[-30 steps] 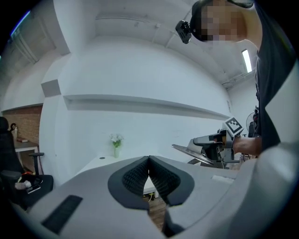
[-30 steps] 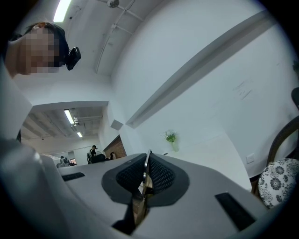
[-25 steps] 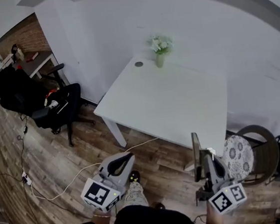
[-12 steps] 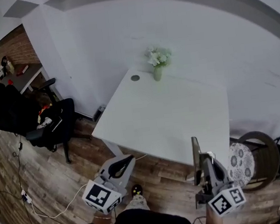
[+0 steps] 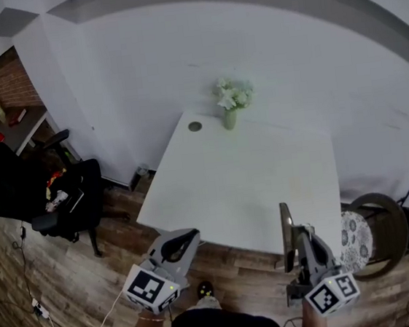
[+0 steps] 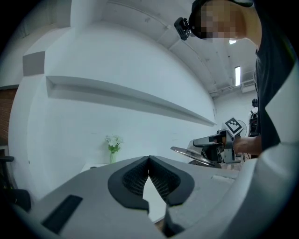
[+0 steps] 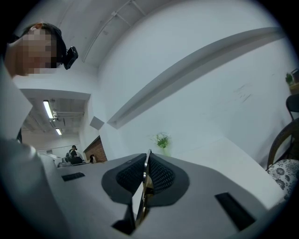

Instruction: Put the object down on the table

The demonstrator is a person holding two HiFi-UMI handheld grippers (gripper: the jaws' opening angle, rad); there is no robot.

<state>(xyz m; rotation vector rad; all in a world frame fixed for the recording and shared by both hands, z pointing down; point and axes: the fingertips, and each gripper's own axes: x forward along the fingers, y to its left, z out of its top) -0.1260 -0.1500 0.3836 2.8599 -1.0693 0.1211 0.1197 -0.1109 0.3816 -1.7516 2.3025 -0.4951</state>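
Gripper on the right (image 7: 146, 161) clamped on a thin, shiny metal plate (image 7: 141, 205), held on edge in the air by the near edge of a smooth white table (image 5: 251, 183). Left gripper (image 6: 149, 163) closed on nothing. Probably the carry step; next, forward over the tabletop, plate laid flat, then release. Beyond: flower vase (image 5: 229, 112), round patterned chair cushion (image 5: 353, 231).

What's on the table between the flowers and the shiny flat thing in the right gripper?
Nothing. The head view shows only bare white table between the flowers and the shiny flat thing. A dark spot sits left of the flowers.
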